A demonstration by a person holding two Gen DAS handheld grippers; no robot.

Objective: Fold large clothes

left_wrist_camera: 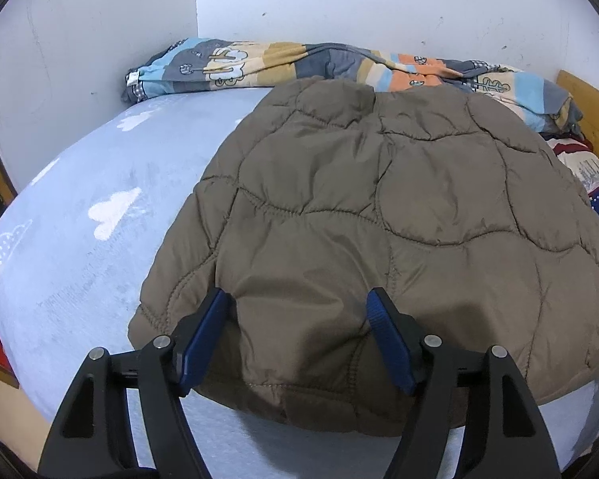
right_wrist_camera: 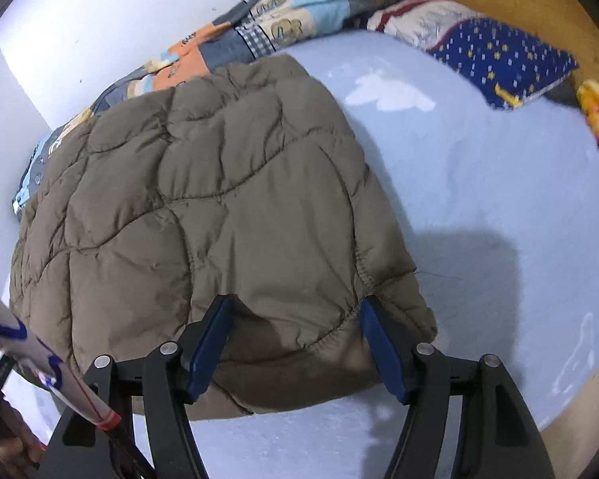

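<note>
White walls are framing a bed (left_wrist_camera: 72,263) in a pale blue cloud-print sheet, where a brown quilted jacket (left_wrist_camera: 379,207) is lying folded, its near hem facing both tools. Left gripper (left_wrist_camera: 299,339) is hovering over the hem's left corner, jaws standing apart, nothing clamped. Right gripper (right_wrist_camera: 295,343) is straddling the right corner likewise, jaws apart. From hem to striped quilt (left_wrist_camera: 299,64), the jacket is running straight away from both, neither hand nearer.
</note>
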